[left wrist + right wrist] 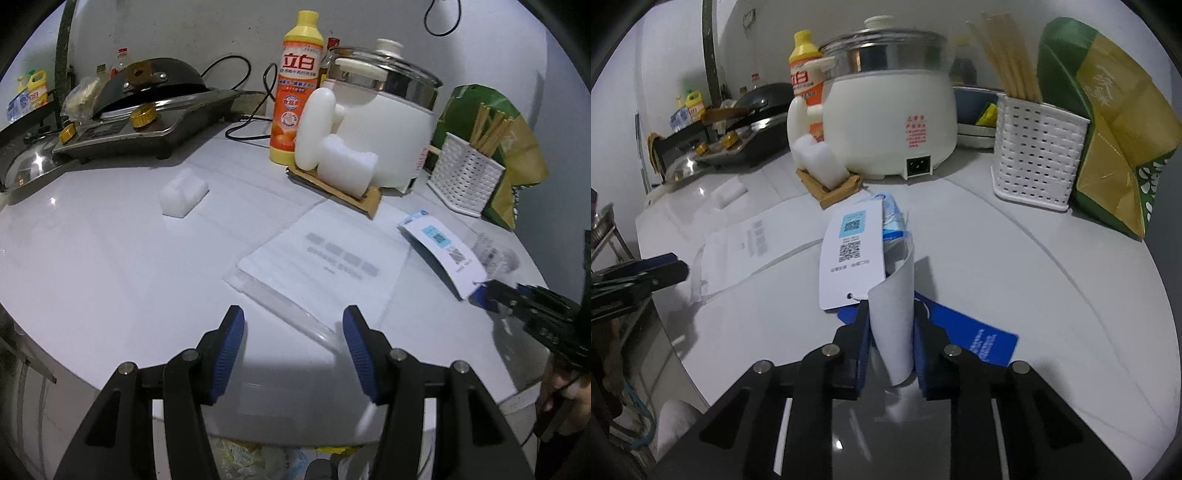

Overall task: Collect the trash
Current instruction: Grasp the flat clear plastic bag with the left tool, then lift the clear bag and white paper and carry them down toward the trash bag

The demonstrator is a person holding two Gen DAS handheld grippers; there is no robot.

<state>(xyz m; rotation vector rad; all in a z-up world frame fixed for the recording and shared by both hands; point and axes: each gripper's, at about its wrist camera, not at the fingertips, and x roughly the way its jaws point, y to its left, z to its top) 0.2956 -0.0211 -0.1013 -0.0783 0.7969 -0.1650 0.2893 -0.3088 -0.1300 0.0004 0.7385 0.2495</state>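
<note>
My right gripper (891, 325) is shut on a bundle of paper tags (849, 254): a white card with QR codes, a curled white sheet and a blue card, held just above the white counter. The bundle also shows in the left wrist view (443, 251) with the right gripper (491, 291) at far right. My left gripper (293, 339) is open and empty, hovering at the counter's near edge. A flat clear plastic bag with a printed sheet (325, 266) lies just ahead of it, also seen in the right wrist view (746, 247). A white foam block (183, 192) lies further left.
A white electric cooker (384, 122), a yellow detergent bottle (295, 88), foam pieces on cardboard (347, 170), a white chopstick basket (465, 173) and a green-gold bag (513, 147) line the back. A gas stove with a wok (147, 110) stands left. A trash bin (280, 458) sits below the edge.
</note>
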